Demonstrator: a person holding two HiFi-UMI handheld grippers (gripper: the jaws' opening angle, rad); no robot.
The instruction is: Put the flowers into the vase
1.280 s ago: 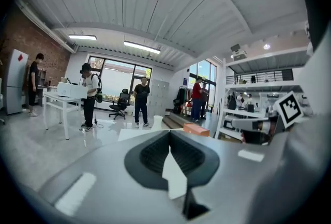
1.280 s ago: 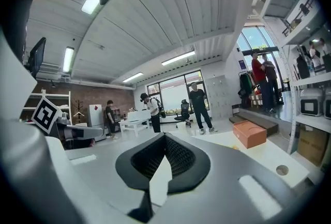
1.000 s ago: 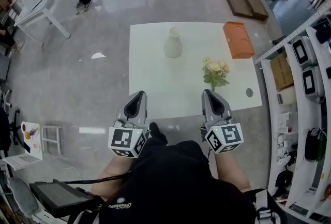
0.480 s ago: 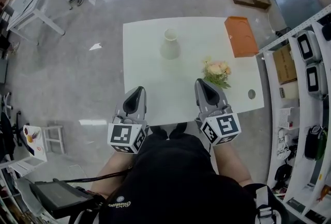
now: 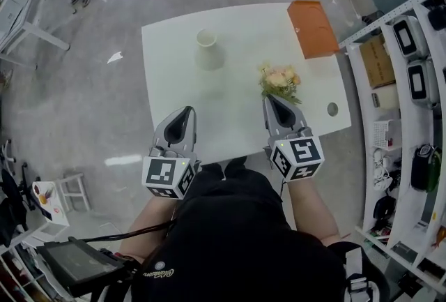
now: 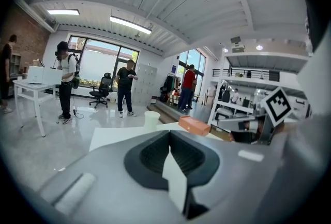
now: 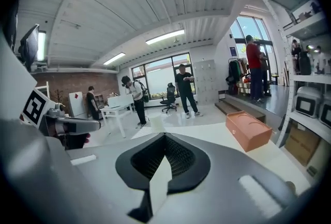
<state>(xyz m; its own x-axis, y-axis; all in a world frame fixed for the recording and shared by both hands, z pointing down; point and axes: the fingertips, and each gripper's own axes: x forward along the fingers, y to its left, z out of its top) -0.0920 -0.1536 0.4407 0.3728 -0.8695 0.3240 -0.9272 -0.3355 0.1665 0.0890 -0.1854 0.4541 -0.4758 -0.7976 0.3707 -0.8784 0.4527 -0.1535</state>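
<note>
White desk: flowers lay right of the vase, ungrasped. Left claw and right claw were clenched, empty. Approach stage, judged; the right claw needed opening round the stems.

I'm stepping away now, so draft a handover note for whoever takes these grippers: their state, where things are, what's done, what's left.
Left gripper: shut, empty, over the near edge of the table.
Right gripper: shut, empty, tip just short of the flowers.
Flowers lie on the table, right side. Vase stands upright farther back, to their left, no flowers in it.
Done: nothing.
Left: grasp the flowers, put them in the vase.
</note>
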